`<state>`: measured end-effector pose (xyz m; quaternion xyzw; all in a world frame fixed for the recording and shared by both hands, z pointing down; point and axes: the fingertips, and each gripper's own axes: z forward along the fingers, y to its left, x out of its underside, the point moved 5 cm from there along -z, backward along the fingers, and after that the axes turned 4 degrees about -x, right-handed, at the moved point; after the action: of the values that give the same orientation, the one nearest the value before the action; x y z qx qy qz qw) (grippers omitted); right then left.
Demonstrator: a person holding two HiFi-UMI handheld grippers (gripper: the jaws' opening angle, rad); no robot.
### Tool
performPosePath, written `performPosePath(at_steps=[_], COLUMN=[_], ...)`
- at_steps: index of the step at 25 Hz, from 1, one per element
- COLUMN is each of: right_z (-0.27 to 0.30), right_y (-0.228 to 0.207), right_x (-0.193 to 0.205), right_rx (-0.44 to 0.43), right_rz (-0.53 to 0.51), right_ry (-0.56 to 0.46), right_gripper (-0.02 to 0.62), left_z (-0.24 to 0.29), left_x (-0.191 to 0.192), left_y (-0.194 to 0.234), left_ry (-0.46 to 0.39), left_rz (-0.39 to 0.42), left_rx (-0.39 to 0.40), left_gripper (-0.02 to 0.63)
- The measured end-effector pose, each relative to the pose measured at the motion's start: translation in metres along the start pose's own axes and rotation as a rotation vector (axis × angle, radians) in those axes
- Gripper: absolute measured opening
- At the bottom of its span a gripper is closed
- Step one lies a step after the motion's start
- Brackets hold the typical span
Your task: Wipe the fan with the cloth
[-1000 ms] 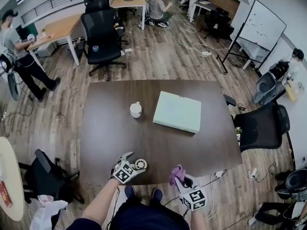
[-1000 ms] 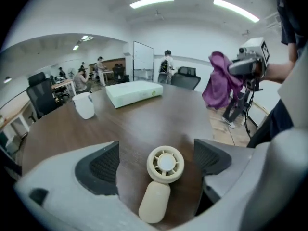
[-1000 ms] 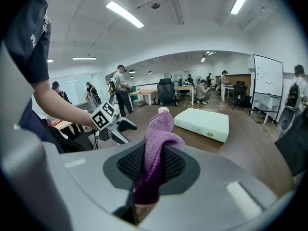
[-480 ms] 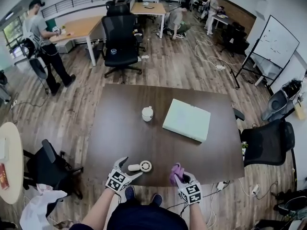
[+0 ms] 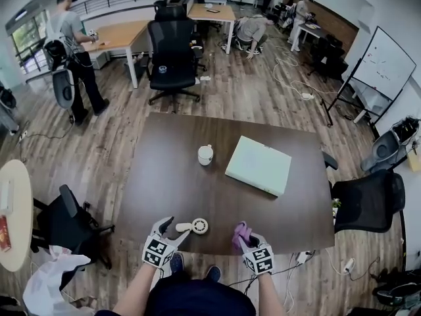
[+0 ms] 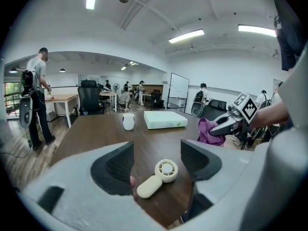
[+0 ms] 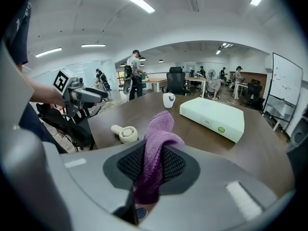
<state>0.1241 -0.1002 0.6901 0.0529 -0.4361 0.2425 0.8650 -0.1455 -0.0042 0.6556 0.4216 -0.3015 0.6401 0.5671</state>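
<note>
claw pads (image 7: 175,165) on cloth (image 7: 155,138), right gripper view

One fan (image 5: 193,226), one purple cloth (image 5: 241,234), one white cup (image 5: 205,155), one pale box (image 5: 258,166), one table (image 5: 164,184).

Head view steeply above table (image 5: 164,170) — gripper views low, fan (image 5: 197,226) in all

Open office with wooden floor (image 5: 118,143), black office chairs (image 5: 172,58), desks (image 5: 118,35), and a whiteboard (image 5: 385,63).
</note>
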Motion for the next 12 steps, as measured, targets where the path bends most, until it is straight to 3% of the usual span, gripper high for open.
performPosePath(at_steps=[6, 12], right_z=[0.006, 0.022], right_y=[-0.005, -0.016], right_x=[0.000, -0.004], right_rx=[-0.023, -0.020], right_rz=[0.033, 0.046], right_ry=[0.000, 0.011], right_gripper=[0.075, 0.075], left_z=[-0.010, -0.017], left_x=[-0.009, -0.012], left_y=[-0.002, 0.001], left_ry=[-0.034, -0.071], left_rz=[-0.023, -0.037], left_rx=[-0.044, -0.108], left_gripper=[0.210, 0.032])
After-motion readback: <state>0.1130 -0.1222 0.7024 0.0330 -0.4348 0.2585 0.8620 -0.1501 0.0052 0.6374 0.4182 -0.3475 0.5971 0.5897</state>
